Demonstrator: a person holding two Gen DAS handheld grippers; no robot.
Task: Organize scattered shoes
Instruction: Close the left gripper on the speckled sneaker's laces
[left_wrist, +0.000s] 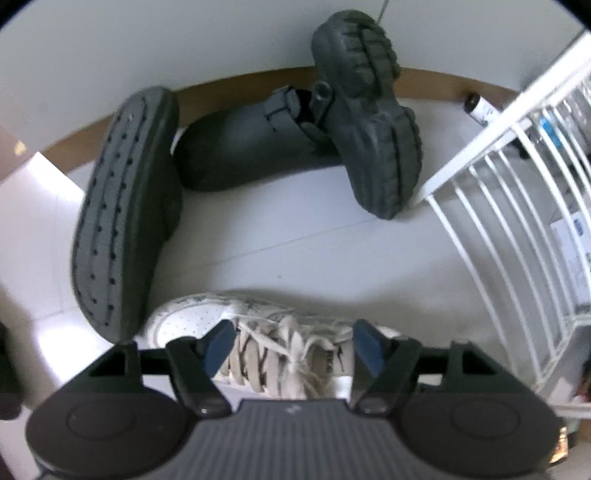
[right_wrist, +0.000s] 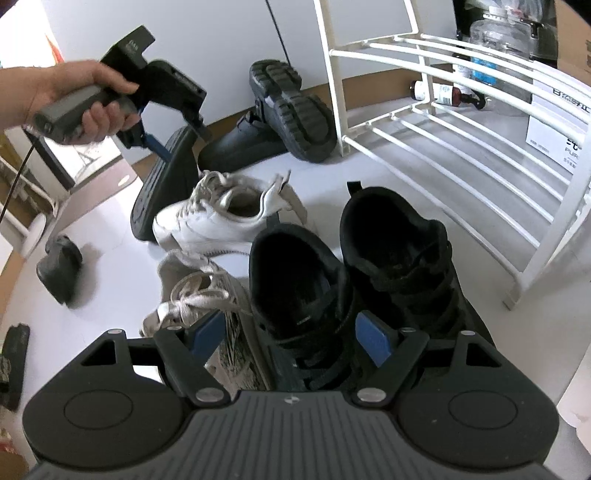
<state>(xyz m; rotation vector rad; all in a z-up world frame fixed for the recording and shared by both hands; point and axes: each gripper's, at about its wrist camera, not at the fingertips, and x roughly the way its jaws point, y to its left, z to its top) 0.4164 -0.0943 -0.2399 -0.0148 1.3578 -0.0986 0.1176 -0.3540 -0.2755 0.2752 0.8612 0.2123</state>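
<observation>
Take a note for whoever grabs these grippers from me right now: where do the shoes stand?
Left gripper: open, holding nothing, above the white sneaker, with the grey slipper beside it.
Right gripper: open, straddling one black sneaker; its mate is alongside.
Dark clogs are by the wall, and a second pale sneaker is on the floor.
Done: no shoes on the visible rack shelves.
Left: all shoes.

Matt rubbery grey clogs (left_wrist: 258, 147), lugged tread sole (left_wrist: 369, 110). White sneaker (right_wrist: 221, 218) smooth leather-like, perforated toe, frayed cloth laces. Black sneakers (right_wrist: 391, 251) matt fabric. Rack (right_wrist: 443, 110) glossy white-coated wire. My gripper (right_wrist: 291, 336): matt black plastic, blue pads (right_wrist: 373, 339).
</observation>
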